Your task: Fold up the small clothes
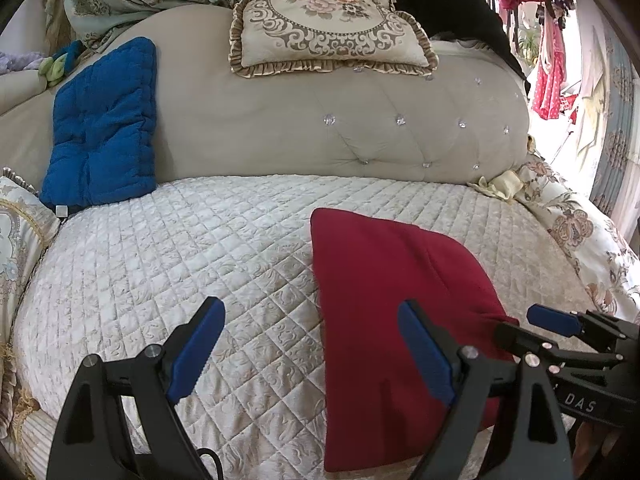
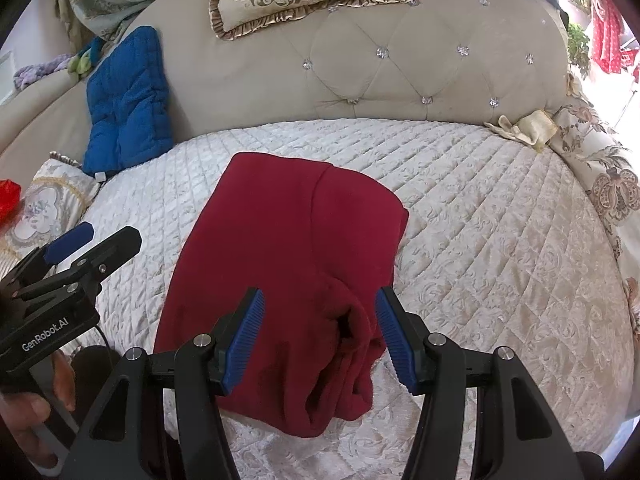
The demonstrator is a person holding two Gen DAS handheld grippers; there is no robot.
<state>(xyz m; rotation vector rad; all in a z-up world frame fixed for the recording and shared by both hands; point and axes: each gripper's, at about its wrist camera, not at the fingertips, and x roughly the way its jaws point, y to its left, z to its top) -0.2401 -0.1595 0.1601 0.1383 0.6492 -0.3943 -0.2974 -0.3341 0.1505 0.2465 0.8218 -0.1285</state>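
A dark red garment (image 1: 384,292) lies folded on the quilted white bedspread (image 1: 180,264); it also shows in the right wrist view (image 2: 288,240), with its near right corner bunched up. My left gripper (image 1: 312,344) is open and empty, low over the garment's left edge. My right gripper (image 2: 320,332) is open, its blue fingers either side of the bunched near corner, not closed on it. The right gripper also shows at the right of the left wrist view (image 1: 552,320), and the left gripper at the left of the right wrist view (image 2: 80,240).
A blue quilted cushion (image 1: 100,128) leans on the tufted beige headboard (image 1: 320,132) at the left. A floral frilled pillow (image 1: 328,20) sits on top of the headboard. A floral bolster (image 1: 580,236) lies along the bed's right edge. Clothes hang at the far right.
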